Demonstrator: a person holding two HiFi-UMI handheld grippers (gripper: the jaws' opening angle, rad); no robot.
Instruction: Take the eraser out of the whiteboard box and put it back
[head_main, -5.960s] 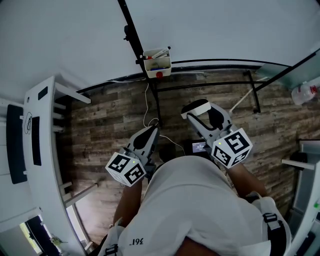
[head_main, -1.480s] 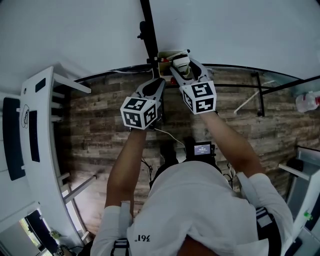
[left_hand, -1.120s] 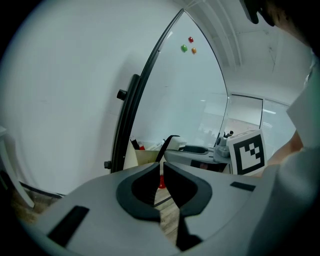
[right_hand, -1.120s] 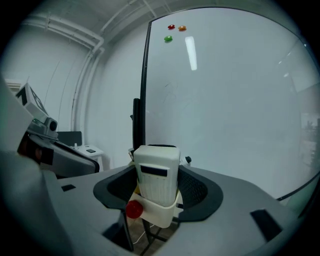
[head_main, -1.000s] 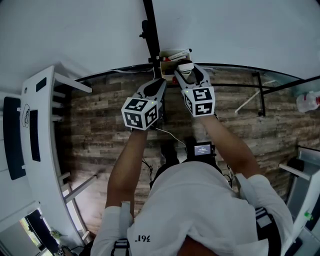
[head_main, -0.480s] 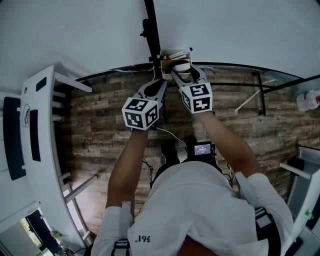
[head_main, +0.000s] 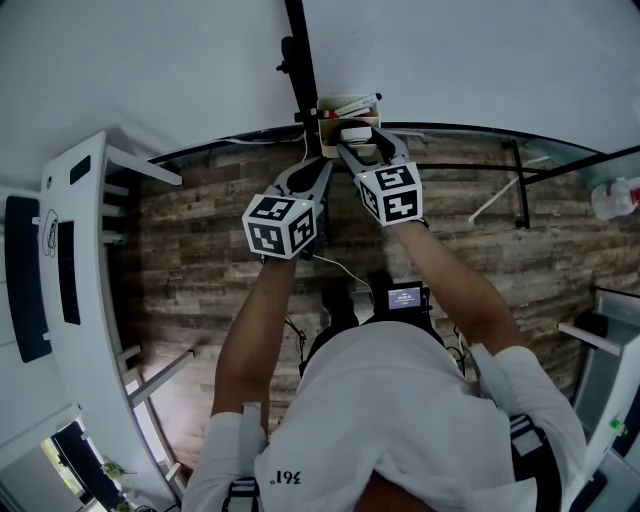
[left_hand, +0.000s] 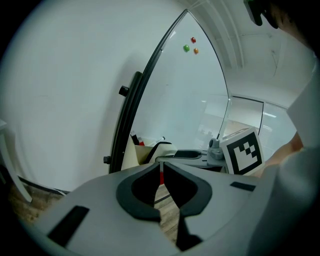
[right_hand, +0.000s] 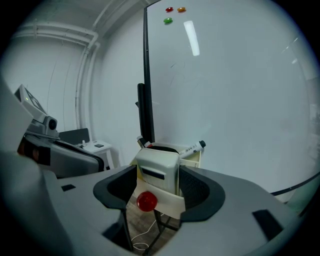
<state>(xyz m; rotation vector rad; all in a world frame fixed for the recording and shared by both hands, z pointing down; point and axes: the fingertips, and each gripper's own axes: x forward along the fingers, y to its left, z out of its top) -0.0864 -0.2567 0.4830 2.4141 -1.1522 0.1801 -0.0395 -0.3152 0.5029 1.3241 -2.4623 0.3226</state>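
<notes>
Both right gripper (right_hand: 157, 176) jaws pinch the seemingly light, rigid eraser (right_hand: 159, 164) by its flat sides at the whiteboard box (right_hand: 165, 204) rim, probably securely; the left gripper (left_hand: 162, 172) is closed and empty.

The head view is looking steeply down over the person's shoulders onto the left gripper (head_main: 318, 166), the right gripper (head_main: 357, 136) and the whiteboard box (head_main: 348, 108) beyond their tips. The right gripper view is facing that box at close range, with the eraser (right_hand: 157, 170) between its jaws. The left gripper view is sharing the same box, slightly farther ahead of its jaws.
</notes>
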